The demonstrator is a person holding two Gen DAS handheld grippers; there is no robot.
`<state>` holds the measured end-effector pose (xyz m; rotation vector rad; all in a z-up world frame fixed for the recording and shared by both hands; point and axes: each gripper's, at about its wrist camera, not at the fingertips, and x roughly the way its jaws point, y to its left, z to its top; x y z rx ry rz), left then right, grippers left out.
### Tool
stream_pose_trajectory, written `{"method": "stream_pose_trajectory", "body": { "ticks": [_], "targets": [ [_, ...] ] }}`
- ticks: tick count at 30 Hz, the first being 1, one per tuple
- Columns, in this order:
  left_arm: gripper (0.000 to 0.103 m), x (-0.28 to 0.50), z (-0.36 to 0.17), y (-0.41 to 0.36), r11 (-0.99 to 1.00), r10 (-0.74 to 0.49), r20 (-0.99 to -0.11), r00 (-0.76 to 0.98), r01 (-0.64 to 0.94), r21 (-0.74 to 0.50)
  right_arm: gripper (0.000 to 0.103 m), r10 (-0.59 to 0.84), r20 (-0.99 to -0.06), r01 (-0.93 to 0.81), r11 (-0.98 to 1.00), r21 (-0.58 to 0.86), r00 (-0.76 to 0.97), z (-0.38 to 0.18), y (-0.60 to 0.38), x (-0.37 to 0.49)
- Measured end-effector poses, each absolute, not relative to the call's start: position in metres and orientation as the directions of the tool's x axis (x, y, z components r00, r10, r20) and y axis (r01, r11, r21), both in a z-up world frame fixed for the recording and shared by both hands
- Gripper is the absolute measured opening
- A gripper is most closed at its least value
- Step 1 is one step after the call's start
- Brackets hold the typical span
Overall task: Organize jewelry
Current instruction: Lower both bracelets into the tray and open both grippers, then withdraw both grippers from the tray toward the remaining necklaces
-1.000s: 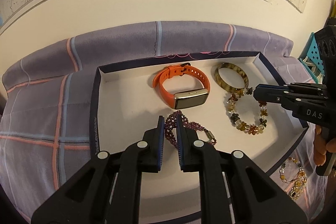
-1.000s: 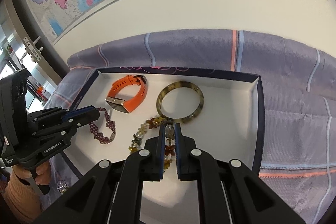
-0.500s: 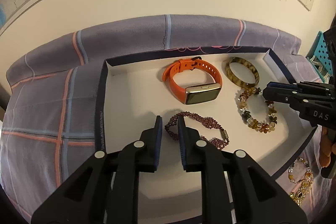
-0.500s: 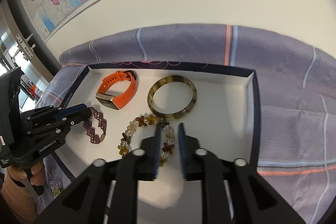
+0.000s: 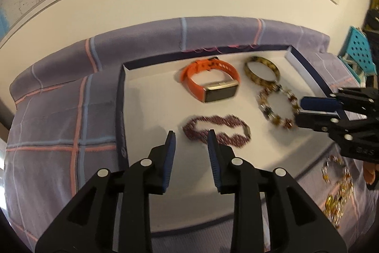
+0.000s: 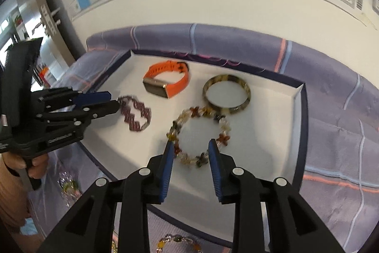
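While both grippers hover over the white tray (image 5: 151,110), neither holds anything. The left gripper (image 5: 191,138) has its fingers spread apart, empty, just short of the purple beaded bracelet (image 5: 214,131), which lies flat in the tray's near part. The right gripper (image 6: 191,146) is likewise parted and empty, its blue pads (image 6: 167,158) flanking the near arc of the flower-bead bracelet (image 6: 199,134) from above; contact cannot be told. That bracelet touches the tortoiseshell bangle (image 6: 226,94) behind it. The orange fitness band (image 5: 210,84) sits on its side toward the tray's far wall, beside the bangle. The tray rests on a purple plaid cloth (image 5: 59,110). More beaded jewelry (image 5: 336,186) lies on the cloth outside the tray's near edge.
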<state>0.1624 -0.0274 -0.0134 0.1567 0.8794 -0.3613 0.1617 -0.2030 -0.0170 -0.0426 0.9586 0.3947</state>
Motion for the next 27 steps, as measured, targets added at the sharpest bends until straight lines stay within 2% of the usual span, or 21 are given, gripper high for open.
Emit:
{"method": "stream_pose_trajectory", "body": {
  "ticks": [9, 18, 26, 27],
  "targets": [
    [0.031, 0.167, -0.021, -0.039, 0.919, -0.251, -0.793, 0.555, 0.394, -0.014, 0.027, 0.270, -0.807, -0.344, 0.935, 0.089, 0.526, -0.019, -0.196, 0.168],
    [0.030, 0.180, -0.022, -0.047, 0.927, -0.256, -0.796, 0.549, 0.372, -0.041, 0.027, 0.291, -0.793, -0.325, 0.938, 0.125, 0.536, -0.018, -0.198, 0.175],
    [0.031, 0.160, -0.007, -0.030, 0.918, -0.304, -0.751, 0.586, 0.391, -0.066, 0.027, 0.293, -0.796, -0.331, 0.936, 0.124, 0.530, -0.012, -0.212, 0.155],
    [0.033, 0.156, -0.005, -0.028, 0.914, -0.318, -0.745, 0.587, 0.400, -0.075, 0.027, 0.287, -0.799, -0.327, 0.937, 0.120, 0.528, -0.013, -0.212, 0.156]
  ]
}}
